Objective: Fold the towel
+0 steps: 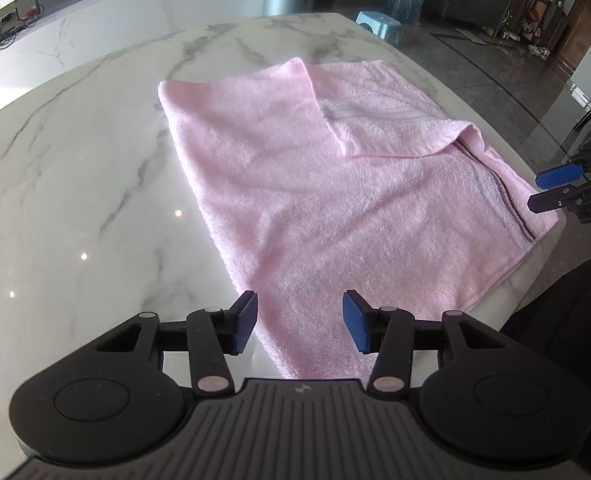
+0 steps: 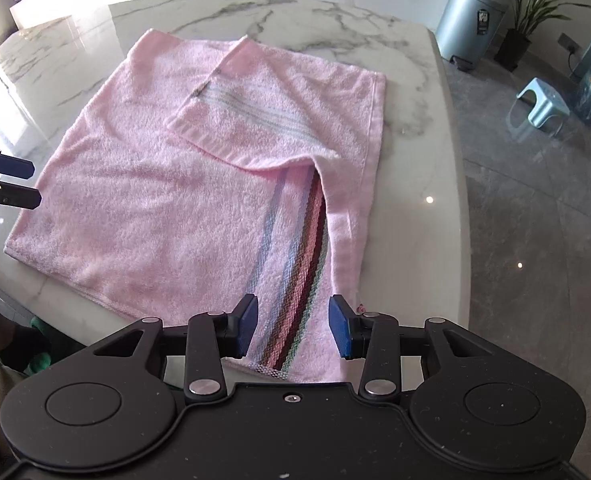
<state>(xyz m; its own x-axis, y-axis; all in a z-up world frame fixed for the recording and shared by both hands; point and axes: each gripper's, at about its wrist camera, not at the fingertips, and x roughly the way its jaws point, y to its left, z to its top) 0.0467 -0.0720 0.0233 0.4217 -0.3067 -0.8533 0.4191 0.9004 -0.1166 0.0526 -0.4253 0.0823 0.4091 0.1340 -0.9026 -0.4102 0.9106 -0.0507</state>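
**Towel half-folded on the marble table, both grippers poised over its near edge**

The towel (image 2: 167,208) is the only thing on the table, and the left gripper (image 1: 300,322) hangs above its near left corner with the blue pads (image 1: 244,326) apart and nothing between them. The right gripper (image 2: 293,330) hangs over the near right corner in the same way, its jaws parted with only cloth showing below the gap; whether the pads brush the pile there is hard to say from this angle.

The towel is pale pink terry, spread flat on the white, grey-veined marble table (image 1: 75,168), its right side close to the table's right edge. Its far right part is folded back over the body, so a flap (image 2: 263,120) lies on top with a band of faint grey and white stripes running across it. The flap's near edge is slightly lifted and curls up at its right end. From under it a bolder band of stripes (image 2: 295,280), maroon, pink, green and pale blue, runs down to the near hem. The left half is plain pink, lightly rumpled, with no creases pressed in.
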